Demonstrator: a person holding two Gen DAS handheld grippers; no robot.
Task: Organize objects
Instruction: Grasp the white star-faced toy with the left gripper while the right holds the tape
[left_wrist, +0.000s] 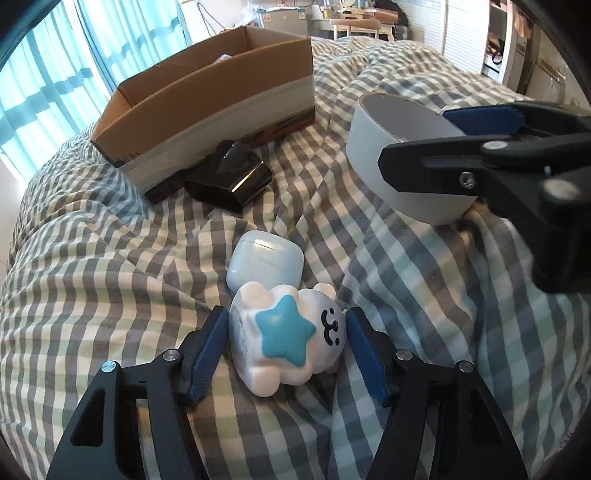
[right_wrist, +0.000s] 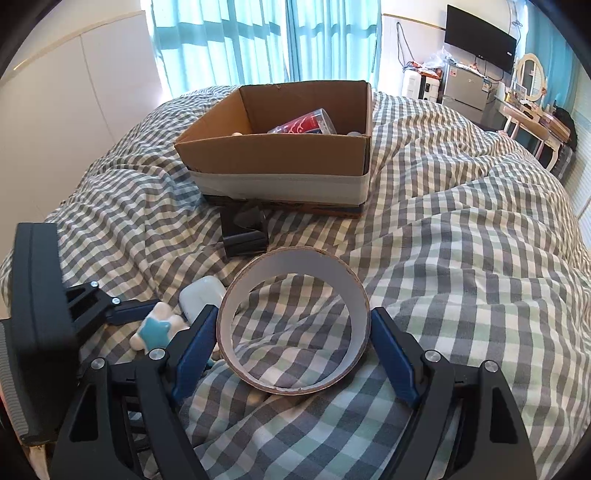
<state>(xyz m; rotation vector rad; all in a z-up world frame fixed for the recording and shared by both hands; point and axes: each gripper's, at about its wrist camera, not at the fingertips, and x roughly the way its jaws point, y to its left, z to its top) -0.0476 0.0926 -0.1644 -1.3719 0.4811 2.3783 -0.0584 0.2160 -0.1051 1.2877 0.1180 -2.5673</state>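
Observation:
A white cloud-shaped toy with a blue star (left_wrist: 284, 332) lies on the checked bedcover, and my left gripper (left_wrist: 286, 314) has its blue pads against the toy's two sides. A pale blue earbud case (left_wrist: 264, 262) touches the toy on its far side. My right gripper (right_wrist: 293, 314) is shut on a wide white tape roll (right_wrist: 295, 262), one pad on each outer side. In the left wrist view the tape roll (left_wrist: 417, 205) and the right gripper (left_wrist: 413, 136) are at the upper right. The toy (right_wrist: 155, 328) shows at the lower left of the right wrist view.
An open cardboard box (right_wrist: 273, 155) stands further up the bed, with a clear cup with red print (right_wrist: 306, 123) inside. A black glossy object (left_wrist: 229, 177) lies against the box's near wall. Curtains hang behind the bed; furniture stands at the far right.

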